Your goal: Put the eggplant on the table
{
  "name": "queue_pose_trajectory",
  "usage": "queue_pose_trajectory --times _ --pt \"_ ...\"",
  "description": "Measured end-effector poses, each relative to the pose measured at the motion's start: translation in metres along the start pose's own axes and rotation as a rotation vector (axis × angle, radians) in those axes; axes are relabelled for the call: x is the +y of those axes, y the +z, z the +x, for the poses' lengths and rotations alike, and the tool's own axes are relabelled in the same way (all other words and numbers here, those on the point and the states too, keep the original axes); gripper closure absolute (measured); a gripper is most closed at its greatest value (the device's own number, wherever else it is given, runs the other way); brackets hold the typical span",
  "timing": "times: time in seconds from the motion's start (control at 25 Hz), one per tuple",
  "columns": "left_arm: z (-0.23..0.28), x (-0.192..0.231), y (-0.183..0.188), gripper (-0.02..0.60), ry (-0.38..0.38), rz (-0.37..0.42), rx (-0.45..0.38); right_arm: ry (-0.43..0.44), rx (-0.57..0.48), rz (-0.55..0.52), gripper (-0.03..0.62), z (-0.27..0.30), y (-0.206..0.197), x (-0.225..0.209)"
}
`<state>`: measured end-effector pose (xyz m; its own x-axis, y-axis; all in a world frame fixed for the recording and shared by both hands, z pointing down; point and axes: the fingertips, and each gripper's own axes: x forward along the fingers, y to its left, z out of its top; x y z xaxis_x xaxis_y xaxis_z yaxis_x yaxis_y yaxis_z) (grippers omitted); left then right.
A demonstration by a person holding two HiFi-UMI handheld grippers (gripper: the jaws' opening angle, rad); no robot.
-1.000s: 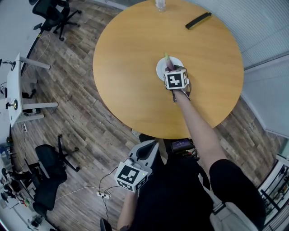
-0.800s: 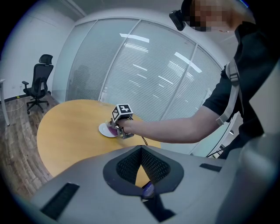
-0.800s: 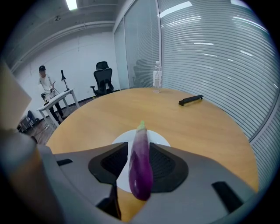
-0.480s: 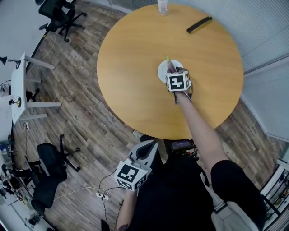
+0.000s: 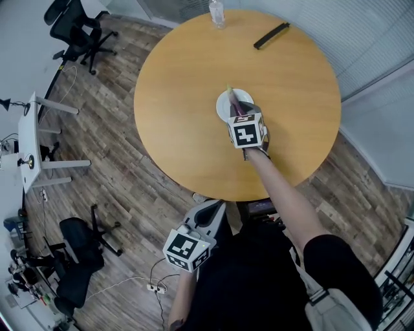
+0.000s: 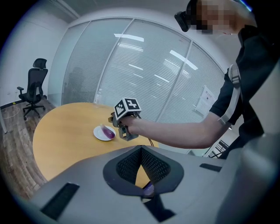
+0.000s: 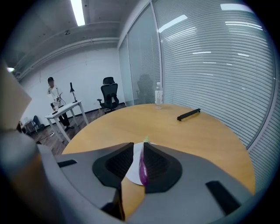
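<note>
A purple eggplant [image 5: 231,100] with a green stem lies over a small white plate [image 5: 222,107] near the middle of the round wooden table [image 5: 181,97]. My right gripper [image 5: 237,111] reaches over the plate, its jaws closing, and the eggplant [image 7: 142,170] runs lengthwise between its pads, pressed at the near end. The plate [image 7: 133,168] shows below it. From the left gripper view, the eggplant [image 6: 107,131] sits at the plate [image 6: 99,134]. My left gripper [image 5: 208,211] hangs low beside the person, off the table, its fingertips [image 6: 141,148] touching with nothing held.
A clear bottle [image 5: 217,11] and a black bar [image 5: 272,35] lie at the table's far edge. Office chairs [image 5: 71,22] and a white desk [image 5: 29,139] stand on the wood floor to the left. A person [image 7: 52,94] stands far off by that desk.
My right gripper has risen a little over the plate, with the eggplant between its jaws. The left gripper has stayed where it was.
</note>
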<state>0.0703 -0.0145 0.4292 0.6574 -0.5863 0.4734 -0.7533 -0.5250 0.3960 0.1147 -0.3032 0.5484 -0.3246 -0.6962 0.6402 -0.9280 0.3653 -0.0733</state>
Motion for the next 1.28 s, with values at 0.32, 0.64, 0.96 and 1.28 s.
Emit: queue_pose_trajectory --times 0.32,0.64,0.96,1.28 --pt "0.024 -0.025 0.002 0.571 -0.097 0.022 0.031 0.058 0.000 0.073 0.546 -0.036 -0.039 0.008" --pt "0.049 -0.052 0.004 0.571 -0.227 0.081 0.091 0.034 0.033 0.110 0.566 -0.067 -0.072 -0.026" --pt "0.057 -0.070 -0.004 0.571 -0.375 0.161 0.182 0.063 0.071 0.183 0.576 -0.095 -0.122 -0.025" --pt "0.034 -0.073 -0.003 0.571 -0.547 0.272 0.217 0.127 0.076 0.321 0.577 -0.129 -0.160 0.040"
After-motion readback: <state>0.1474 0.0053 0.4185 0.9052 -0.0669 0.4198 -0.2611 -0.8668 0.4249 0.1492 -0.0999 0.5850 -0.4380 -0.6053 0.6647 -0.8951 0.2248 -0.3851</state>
